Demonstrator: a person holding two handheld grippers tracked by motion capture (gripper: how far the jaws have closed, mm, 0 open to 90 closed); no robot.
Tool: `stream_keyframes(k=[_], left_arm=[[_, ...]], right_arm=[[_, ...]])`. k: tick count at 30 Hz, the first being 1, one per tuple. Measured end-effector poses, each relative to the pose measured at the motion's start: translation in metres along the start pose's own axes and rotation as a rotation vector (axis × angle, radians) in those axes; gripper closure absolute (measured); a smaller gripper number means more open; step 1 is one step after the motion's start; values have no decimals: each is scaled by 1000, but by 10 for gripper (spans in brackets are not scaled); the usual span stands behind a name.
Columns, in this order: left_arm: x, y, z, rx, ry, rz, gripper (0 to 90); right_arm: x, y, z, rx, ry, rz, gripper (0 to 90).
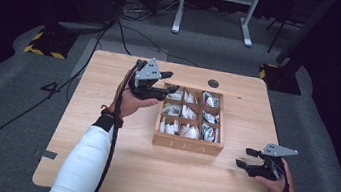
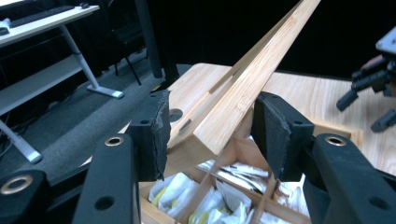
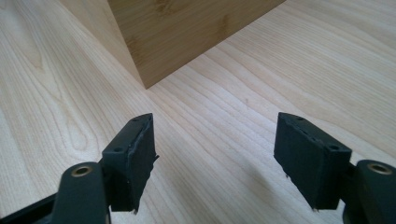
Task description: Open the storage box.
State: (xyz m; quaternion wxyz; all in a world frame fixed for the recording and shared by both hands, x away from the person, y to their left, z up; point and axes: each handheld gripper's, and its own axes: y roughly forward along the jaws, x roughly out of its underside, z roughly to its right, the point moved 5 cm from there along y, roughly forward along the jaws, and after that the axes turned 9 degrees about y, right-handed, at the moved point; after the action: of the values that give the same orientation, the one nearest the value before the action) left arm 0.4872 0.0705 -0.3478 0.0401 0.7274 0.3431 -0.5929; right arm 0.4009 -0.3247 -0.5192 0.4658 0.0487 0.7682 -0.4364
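Left gripper [image 2: 210,135] has its jaws spread either side of the raised bamboo lid [image 2: 243,88] of the nine-compartment wooden tea box [image 1: 187,141], while right gripper [image 3: 215,158] gapes over bare table [image 3: 224,93].

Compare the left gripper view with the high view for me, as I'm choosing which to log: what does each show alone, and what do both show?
Left gripper view alone: the wooden lid, raised edge-on between the left hand-held gripper's open jaws. High view alone: the whole table, the box's TEA front, both forearms. Both: the tea box's sachet-filled compartments and the right hand-held gripper, open.
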Motion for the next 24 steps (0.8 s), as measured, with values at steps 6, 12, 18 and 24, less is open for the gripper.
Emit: stream_keyframes(k=[6, 12, 18, 24], left_arm=[[-9, 5, -16, -12, -18, 14, 488], [-16, 10, -29, -38, -36, 14, 493], [-22, 15, -40, -54, -43, -2, 498], [-26, 21, -51, -63, -59, -7, 499]], right_arm=[[5, 8, -1, -17, -11, -22, 298], [6, 12, -1, -14, -8, -19, 288], [7, 14, 0, -1, 0, -19, 274], [8, 17, 0, 31, -5, -35, 240]])
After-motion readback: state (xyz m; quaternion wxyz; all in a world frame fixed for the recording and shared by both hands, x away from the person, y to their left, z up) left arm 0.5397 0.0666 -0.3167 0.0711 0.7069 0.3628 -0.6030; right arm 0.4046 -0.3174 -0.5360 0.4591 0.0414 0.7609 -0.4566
